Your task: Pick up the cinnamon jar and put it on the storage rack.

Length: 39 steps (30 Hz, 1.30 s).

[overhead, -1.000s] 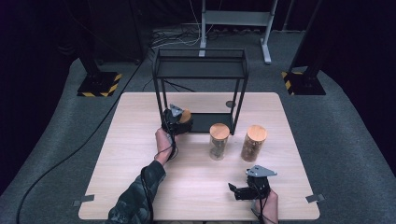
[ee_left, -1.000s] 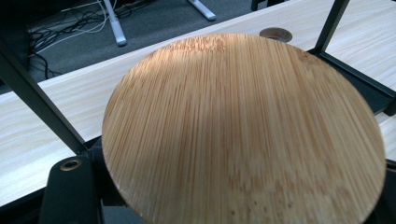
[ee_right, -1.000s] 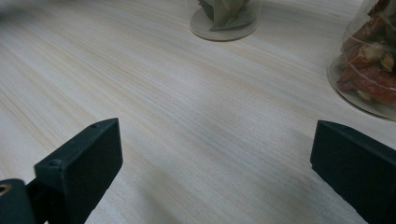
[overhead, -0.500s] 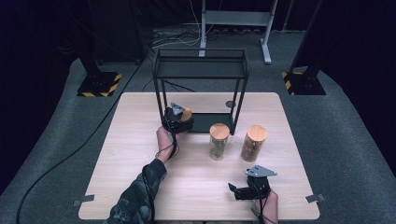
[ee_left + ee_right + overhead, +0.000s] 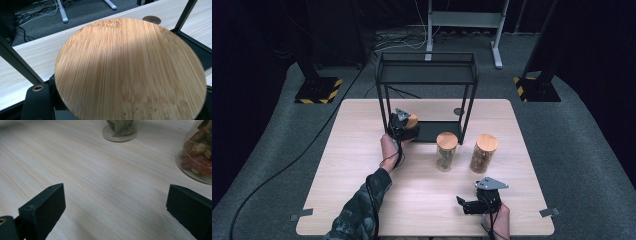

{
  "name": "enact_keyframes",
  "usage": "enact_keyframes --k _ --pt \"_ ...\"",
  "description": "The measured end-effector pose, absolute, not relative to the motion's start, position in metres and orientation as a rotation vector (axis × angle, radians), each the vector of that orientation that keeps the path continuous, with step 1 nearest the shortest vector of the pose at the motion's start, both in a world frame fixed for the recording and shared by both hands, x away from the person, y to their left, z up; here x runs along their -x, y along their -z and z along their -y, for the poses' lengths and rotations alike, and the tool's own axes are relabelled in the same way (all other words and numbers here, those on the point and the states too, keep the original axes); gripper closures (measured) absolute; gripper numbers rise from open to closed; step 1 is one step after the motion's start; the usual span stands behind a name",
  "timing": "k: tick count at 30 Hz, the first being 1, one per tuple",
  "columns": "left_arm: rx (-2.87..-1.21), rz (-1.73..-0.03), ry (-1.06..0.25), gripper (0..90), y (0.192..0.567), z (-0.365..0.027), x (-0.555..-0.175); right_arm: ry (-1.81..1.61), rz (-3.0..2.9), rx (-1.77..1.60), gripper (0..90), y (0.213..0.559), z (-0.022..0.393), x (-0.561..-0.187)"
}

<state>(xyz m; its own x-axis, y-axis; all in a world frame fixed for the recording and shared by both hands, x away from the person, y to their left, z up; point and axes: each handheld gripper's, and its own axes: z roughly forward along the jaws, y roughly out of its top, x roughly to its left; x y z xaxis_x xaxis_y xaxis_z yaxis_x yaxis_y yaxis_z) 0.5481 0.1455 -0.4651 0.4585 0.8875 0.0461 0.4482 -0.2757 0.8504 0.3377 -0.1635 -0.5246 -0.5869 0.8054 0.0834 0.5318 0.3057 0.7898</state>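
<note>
A jar with a round bamboo lid (image 5: 412,120) (image 5: 130,67) sits between the jaws of my left gripper (image 5: 402,127), which is shut on it. The jar is at the left end of the lower shelf (image 5: 432,132) of a black metal rack (image 5: 427,67). The lid hides the jar's body in the left gripper view, where one finger (image 5: 37,100) shows at the lower left. My right gripper (image 5: 463,205) (image 5: 115,195) rests low over the table near the front right, jaws wide open with nothing between them.
Two more bamboo-lidded glass jars stand in front of the rack: one with leaves (image 5: 446,150) (image 5: 121,127), one with reddish pieces (image 5: 483,152) (image 5: 197,157). A small grey disc (image 5: 458,111) (image 5: 153,19) lies behind the rack. Rack posts (image 5: 17,62) flank the held jar.
</note>
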Motion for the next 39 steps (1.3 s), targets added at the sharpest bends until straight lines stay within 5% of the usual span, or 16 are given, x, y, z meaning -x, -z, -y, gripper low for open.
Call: enact_keyframes --k 39 --pt "-1.894 -1.206 -0.695 25.5 0.48 -0.149 -0.575 -1.167 -2.258 -1.199 1.7 0.525 0.163 -0.338"
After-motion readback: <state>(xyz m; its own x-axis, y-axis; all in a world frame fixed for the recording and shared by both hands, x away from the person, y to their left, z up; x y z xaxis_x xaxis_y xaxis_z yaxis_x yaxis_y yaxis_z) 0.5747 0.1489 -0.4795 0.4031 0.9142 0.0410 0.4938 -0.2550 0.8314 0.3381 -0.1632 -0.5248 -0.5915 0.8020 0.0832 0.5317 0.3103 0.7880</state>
